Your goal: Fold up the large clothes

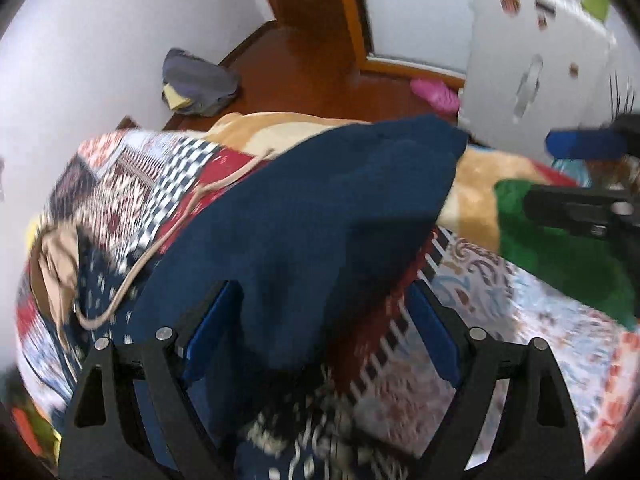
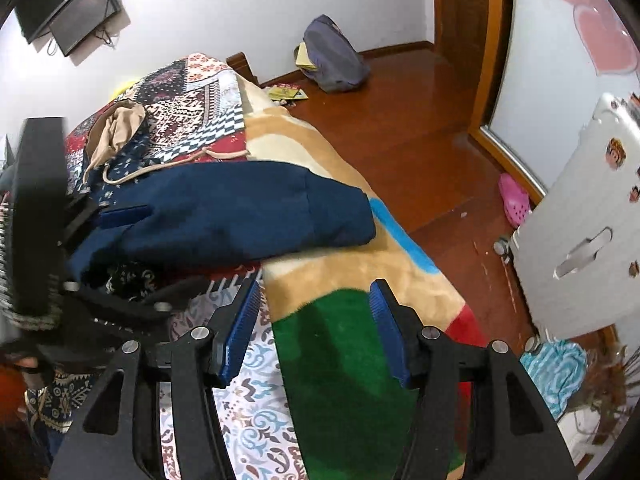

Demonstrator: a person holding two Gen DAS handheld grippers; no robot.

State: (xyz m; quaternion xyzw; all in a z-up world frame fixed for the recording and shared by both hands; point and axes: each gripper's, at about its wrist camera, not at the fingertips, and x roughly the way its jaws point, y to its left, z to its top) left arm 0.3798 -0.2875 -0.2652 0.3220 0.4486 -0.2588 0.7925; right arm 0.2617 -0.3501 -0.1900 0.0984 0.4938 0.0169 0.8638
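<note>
A dark navy garment (image 1: 320,208) lies folded in a thick bundle on the patterned bed cover (image 1: 132,176); it also shows in the right wrist view (image 2: 240,216). My left gripper (image 1: 320,320) is open, its blue pads either side of the garment's near edge, the cloth lying between the jaws. From the right wrist view the left gripper (image 2: 80,232) sits at the garment's left end. My right gripper (image 2: 312,316) is open and empty, over the green part of a plush blanket (image 2: 340,360), apart from the garment.
A beige drawstring bag (image 2: 116,128) lies on the bed cover behind the garment. A white suitcase (image 2: 580,248), a pink clog (image 2: 514,200) and a grey backpack (image 2: 332,56) stand on the wooden floor (image 2: 400,120). The bed edge runs along the blanket.
</note>
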